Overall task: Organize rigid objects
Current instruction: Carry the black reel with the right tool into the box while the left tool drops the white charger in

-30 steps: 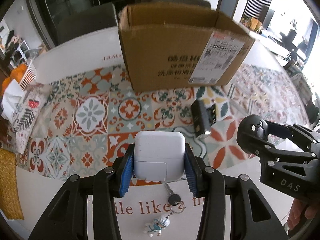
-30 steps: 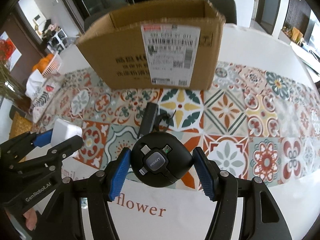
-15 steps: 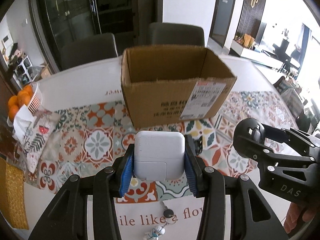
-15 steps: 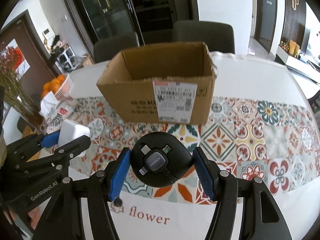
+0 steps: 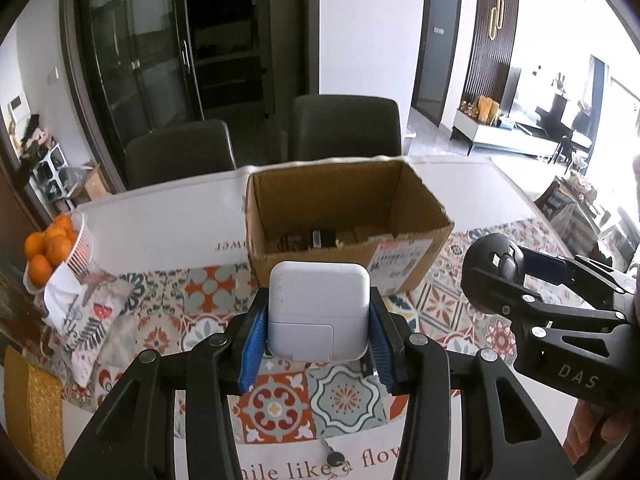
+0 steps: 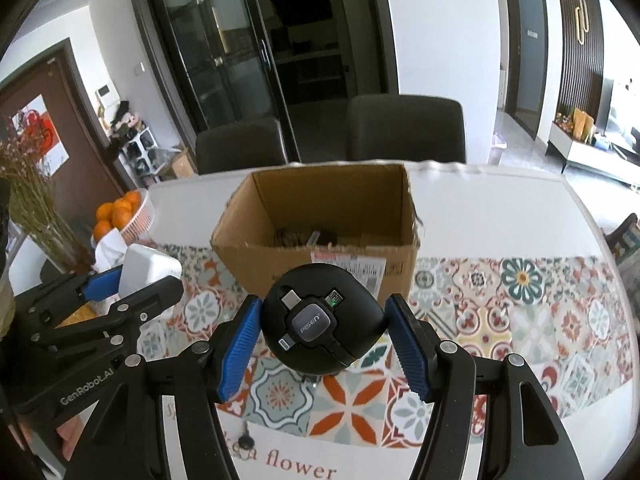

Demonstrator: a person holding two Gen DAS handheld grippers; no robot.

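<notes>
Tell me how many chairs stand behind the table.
2. One chair is behind the table's far edge on the left, the other chair beside it on the right. Others may be hidden.

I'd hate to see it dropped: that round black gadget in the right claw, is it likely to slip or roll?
Possibly. The round black gadget looks like hard, smooth plastic, so it should stay stiff, but its curved sides meet the flat blue pads only narrowly and might slip. Set on the table, it would probably roll; the cardboard box would contain it.
</notes>
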